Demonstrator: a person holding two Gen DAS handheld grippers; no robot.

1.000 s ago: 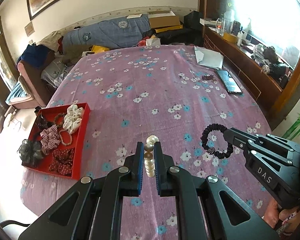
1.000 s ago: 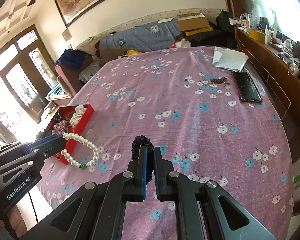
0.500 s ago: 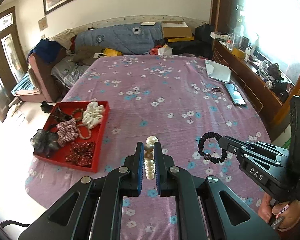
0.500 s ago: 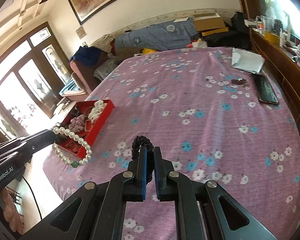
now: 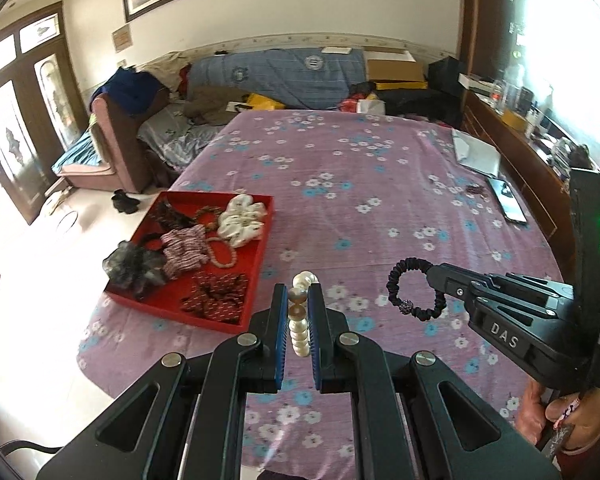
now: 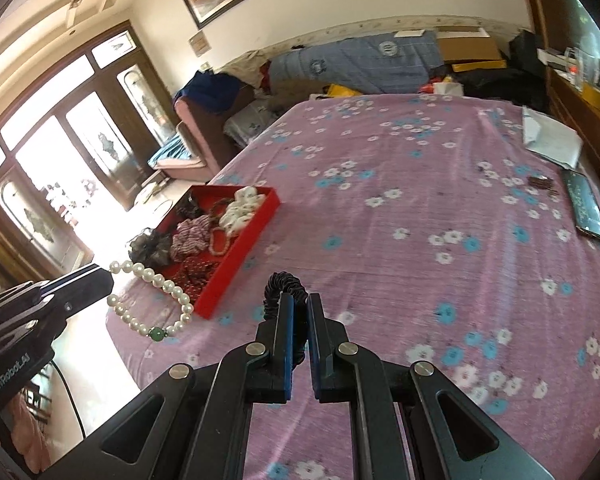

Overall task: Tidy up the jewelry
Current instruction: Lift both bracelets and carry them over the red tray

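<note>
My left gripper (image 5: 298,300) is shut on a white pearl bracelet (image 5: 299,320), held in the air above the bed. From the right wrist view the same pearl bracelet (image 6: 156,300) hangs as a loop with one green bead from the left gripper (image 6: 106,278). My right gripper (image 6: 299,308) is shut on a black scrunchie hair tie (image 6: 282,286); in the left wrist view that hair tie (image 5: 414,290) hangs from the right gripper (image 5: 434,276). A red tray (image 5: 256,256) lies near the bed's left edge, just left of and beyond both grippers.
The red tray (image 6: 260,226) holds several scrunchies and bracelets. A purple flowered bedsheet (image 5: 380,184) covers the bed. At its far right lie a phone (image 5: 508,200), a dark small bracelet (image 5: 474,190) and white paper (image 5: 476,154). A wooden sideboard (image 5: 532,168) runs along the right.
Both grippers have moved left across the bed with their items, so the red tray now sits closer to the middle of each view. Their grips are unchanged.
</note>
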